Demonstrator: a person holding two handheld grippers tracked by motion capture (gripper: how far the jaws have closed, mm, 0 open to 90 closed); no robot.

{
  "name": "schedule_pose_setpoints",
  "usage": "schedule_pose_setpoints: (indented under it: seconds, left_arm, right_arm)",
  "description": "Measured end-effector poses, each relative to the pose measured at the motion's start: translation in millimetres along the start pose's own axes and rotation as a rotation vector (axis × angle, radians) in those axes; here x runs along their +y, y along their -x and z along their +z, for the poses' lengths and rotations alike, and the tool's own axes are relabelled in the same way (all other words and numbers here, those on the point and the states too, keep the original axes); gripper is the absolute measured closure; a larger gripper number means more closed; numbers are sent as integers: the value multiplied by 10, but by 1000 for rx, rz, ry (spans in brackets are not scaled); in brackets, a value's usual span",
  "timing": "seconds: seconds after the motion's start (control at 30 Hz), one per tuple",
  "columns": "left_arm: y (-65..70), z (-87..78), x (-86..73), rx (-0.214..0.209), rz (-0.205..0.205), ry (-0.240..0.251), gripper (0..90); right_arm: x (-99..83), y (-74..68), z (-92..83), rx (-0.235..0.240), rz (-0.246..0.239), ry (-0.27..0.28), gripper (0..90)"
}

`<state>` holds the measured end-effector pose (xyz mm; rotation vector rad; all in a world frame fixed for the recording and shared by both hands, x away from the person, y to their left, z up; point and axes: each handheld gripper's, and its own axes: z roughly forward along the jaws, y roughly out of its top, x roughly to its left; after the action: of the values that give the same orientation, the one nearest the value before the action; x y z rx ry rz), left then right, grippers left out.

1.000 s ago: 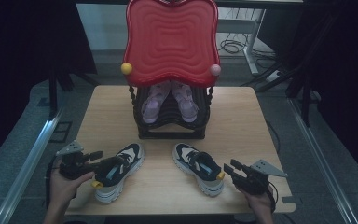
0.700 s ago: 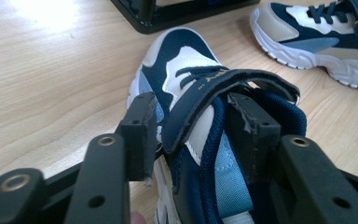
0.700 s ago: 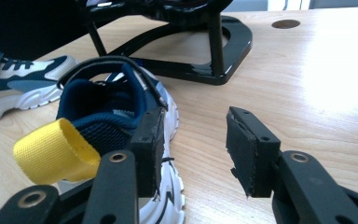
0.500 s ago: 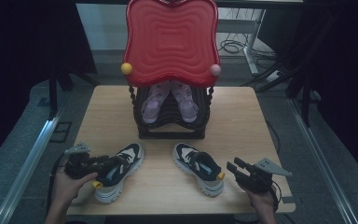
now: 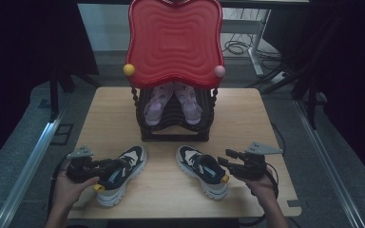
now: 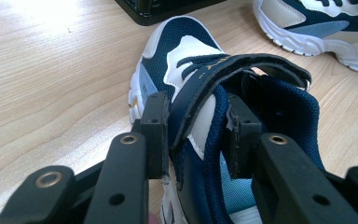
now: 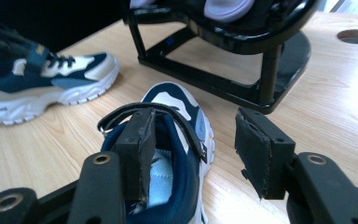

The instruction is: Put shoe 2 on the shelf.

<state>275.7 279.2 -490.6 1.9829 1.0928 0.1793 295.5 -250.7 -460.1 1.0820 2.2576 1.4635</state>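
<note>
High view is showing two navy-and-white shoes lying on the surface in front of a black rack that is carrying a pink pair under a red tray. The left shoe is sitting near the front left edge, toe pointing toward the rack, and the left tool is reaching into it from the side. Left gripper view is showing that tool pinching the shoe at its collar: one pad is pressing on the outer side by the strap, the other is sitting inside the opening, the jaws having just been closing on it. The right shoe is lying just right of centre, apart from its mate. The right tool is hanging just beside its heel. Right gripper view is showing this tool spread, its jaws having just been opening; the left pad is standing at the collar of the shoe and the right pad is standing clear over bare wood.
</note>
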Motion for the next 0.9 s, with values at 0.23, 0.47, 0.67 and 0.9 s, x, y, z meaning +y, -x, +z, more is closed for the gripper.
schedule_pose_setpoints:
  seconds: [0.23, 0.47, 0.67, 0.9]
  left_arm:
    - [3, 1, -2, 4, 2, 2, 660]
    - [4, 1, -6, 7, 2, 6, 659]
    - [4, 1, -10, 6, 0, 10, 659]
    - [-3, 1, -16, 1, -5, 14, 658]
  right_arm:
    - [96, -6, 185, 27, -23, -50, 492]
    - [124, -26, 298, 53, -49, -94, 524]
    - [130, -38, 349, 60, -51, -111, 531]
    - [125, -40, 384, 64, -50, -136, 536]
